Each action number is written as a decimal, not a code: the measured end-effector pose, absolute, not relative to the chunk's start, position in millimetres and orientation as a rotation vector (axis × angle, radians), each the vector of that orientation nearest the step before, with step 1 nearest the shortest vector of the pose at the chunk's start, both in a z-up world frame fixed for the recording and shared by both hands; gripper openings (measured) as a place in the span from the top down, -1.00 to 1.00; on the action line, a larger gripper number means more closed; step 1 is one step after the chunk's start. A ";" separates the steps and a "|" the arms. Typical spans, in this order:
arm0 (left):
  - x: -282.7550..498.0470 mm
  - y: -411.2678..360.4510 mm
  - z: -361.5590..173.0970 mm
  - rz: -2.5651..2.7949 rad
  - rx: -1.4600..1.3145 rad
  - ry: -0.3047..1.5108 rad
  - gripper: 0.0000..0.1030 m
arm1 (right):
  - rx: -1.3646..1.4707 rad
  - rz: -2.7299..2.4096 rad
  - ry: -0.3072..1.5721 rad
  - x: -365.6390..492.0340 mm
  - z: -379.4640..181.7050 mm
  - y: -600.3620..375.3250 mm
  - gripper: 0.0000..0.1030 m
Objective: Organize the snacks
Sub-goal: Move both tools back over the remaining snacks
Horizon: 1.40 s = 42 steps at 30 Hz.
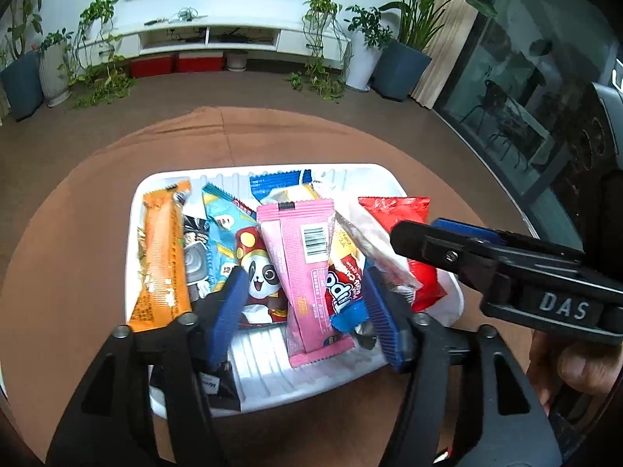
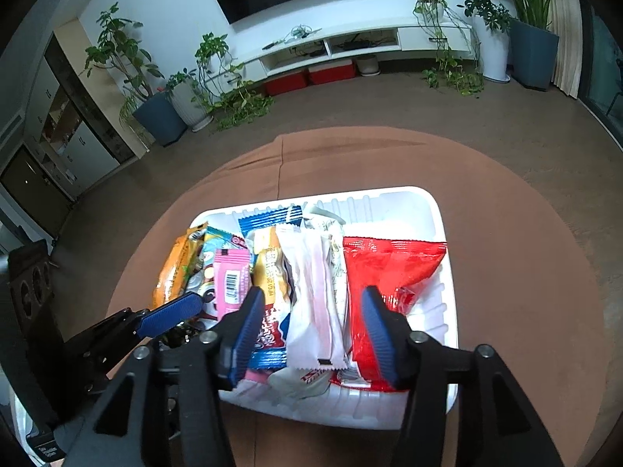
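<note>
A white tray (image 1: pixel 272 373) on the brown table holds several snack packets side by side: an orange one (image 1: pixel 159 257), a panda one (image 1: pixel 257 268), a pink one (image 1: pixel 300 253) and a red one (image 1: pixel 405 210). My left gripper (image 1: pixel 303 288) hangs open over the tray's near half, its blue pads on either side of the pink packet without pressing it. My right gripper (image 2: pixel 311 299) is open too, straddling a white packet (image 2: pixel 311 284) beside the red packet (image 2: pixel 389 268). The right gripper's finger (image 1: pixel 428 233) reaches in over the red packet.
The tray (image 2: pixel 440 311) sits on a round table under a brown cloth (image 1: pixel 78 233). A hand (image 1: pixel 564 366) holds the right gripper's handle. Beyond the table are a white TV stand (image 1: pixel 210 37), potted plants (image 1: pixel 405 62) and a glass-fronted cabinet (image 1: pixel 518 89).
</note>
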State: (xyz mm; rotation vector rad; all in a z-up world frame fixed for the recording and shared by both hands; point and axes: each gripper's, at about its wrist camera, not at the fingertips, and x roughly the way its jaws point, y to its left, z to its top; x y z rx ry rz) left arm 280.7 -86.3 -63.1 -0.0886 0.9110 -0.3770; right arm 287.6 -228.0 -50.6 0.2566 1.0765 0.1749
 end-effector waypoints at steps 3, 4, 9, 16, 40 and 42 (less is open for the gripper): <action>270.3 -83.3 -49.9 -0.376 -0.093 0.880 -0.38 | 0.275 0.184 1.049 277.7 -40.5 -234.3 -0.33; 266.9 -82.7 -46.0 -0.377 -0.092 0.873 -0.42 | 0.282 0.187 1.039 273.2 -36.9 -236.9 -0.38; 232.8 -77.4 -26.4 -0.395 -0.051 0.835 -0.77 | 0.314 0.237 0.994 243.6 -22.2 -246.0 -0.62; 163.6 -63.6 -21.9 -0.409 0.009 0.846 -0.99 | 0.273 0.318 0.965 183.4 -16.2 -250.6 -0.66; 69.6 -73.9 -113.5 -0.365 0.210 1.059 -0.99 | 0.263 0.350 1.027 19.0 -68.4 -241.5 -0.66; 72.2 -76.0 -116.2 -0.362 0.219 1.064 -0.99 | 0.244 0.350 1.027 16.4 -69.9 -239.6 -0.66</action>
